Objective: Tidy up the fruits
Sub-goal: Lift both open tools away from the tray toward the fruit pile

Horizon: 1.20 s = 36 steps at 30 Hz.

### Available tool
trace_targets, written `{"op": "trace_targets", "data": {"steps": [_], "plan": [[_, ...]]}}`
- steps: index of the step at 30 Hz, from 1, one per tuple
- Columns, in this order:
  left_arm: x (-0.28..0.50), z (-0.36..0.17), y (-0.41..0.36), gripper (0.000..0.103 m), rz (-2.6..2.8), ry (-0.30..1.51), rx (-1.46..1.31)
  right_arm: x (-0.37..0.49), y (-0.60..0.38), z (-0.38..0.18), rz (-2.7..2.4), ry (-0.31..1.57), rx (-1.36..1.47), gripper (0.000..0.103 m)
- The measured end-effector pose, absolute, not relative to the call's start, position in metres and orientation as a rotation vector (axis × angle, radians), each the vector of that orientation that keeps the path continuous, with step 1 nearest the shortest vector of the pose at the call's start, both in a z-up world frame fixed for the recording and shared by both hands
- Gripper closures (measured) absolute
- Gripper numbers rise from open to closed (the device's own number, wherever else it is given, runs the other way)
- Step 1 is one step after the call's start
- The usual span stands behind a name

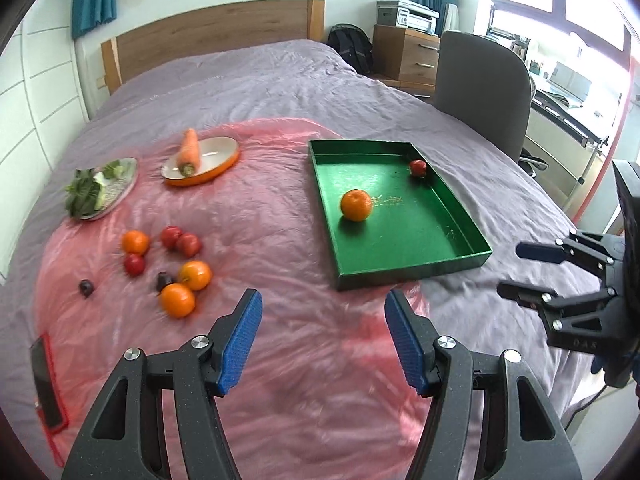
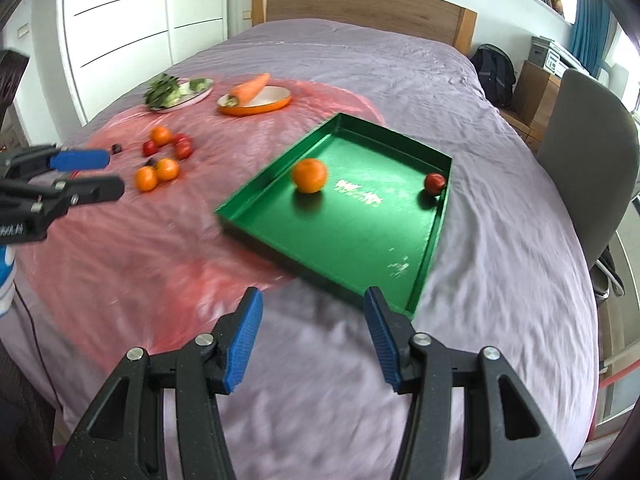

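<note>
Two fruits already lie in the green tray (image 1: 468, 216): an orange (image 1: 355, 205) near its middle and a small red fruit (image 1: 418, 167) in a far corner, well apart from each other. The tray sits on the bed (image 1: 256, 80), partly on a pink plastic sheet (image 1: 264, 216) spread over the purple cover. To the tray's left on that sheet lies a loose cluster of fruit (image 1: 168, 264): three oranges, several small red fruits and two dark ones, some touching. Beyond the cluster stand an orange-rimmed dish (image 1: 224, 164) with a carrot (image 1: 189, 152) lying across it and a plate of leafy greens (image 1: 102, 188). The left claw (image 1: 323, 340) hangs above the sheet with its blue pads apart and nothing between them. The right claw (image 2: 312, 338) hangs above the near edge of the tray, its pads likewise spread and empty. A dark phone (image 1: 46, 388) lies at the sheet's left edge.
</note>
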<state>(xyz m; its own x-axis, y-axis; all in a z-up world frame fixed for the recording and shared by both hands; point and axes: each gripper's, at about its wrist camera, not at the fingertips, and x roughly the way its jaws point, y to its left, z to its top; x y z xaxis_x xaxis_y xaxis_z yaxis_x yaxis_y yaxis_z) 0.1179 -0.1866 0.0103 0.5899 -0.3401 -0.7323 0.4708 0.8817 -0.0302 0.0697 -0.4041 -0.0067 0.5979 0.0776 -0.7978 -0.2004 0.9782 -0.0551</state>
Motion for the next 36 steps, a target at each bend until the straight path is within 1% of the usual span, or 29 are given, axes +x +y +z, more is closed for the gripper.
{"op": "trace_targets", "data": {"steps": [10,18,27,36], "plan": [[0.086,0.01,-0.146,0.045,-0.409,0.798,0.193,0.025,-0.354,-0.005,0.212,0.904,-0.128,0.013],[0.072,0.0,-0.107,0.045,-0.346,0.805,0.171,0.017,-0.315,-0.006,0.269,0.891,-0.135,0.013],[0.08,-0.026,-0.054,0.045,-0.23,0.852,0.133,0.036,-0.27,-0.01,0.376,0.871,-0.145,0.013],[0.109,-0.055,-0.028,0.045,-0.181,0.899,0.075,0.091,-0.24,-0.031,0.433,0.898,-0.105,0.013]]}}
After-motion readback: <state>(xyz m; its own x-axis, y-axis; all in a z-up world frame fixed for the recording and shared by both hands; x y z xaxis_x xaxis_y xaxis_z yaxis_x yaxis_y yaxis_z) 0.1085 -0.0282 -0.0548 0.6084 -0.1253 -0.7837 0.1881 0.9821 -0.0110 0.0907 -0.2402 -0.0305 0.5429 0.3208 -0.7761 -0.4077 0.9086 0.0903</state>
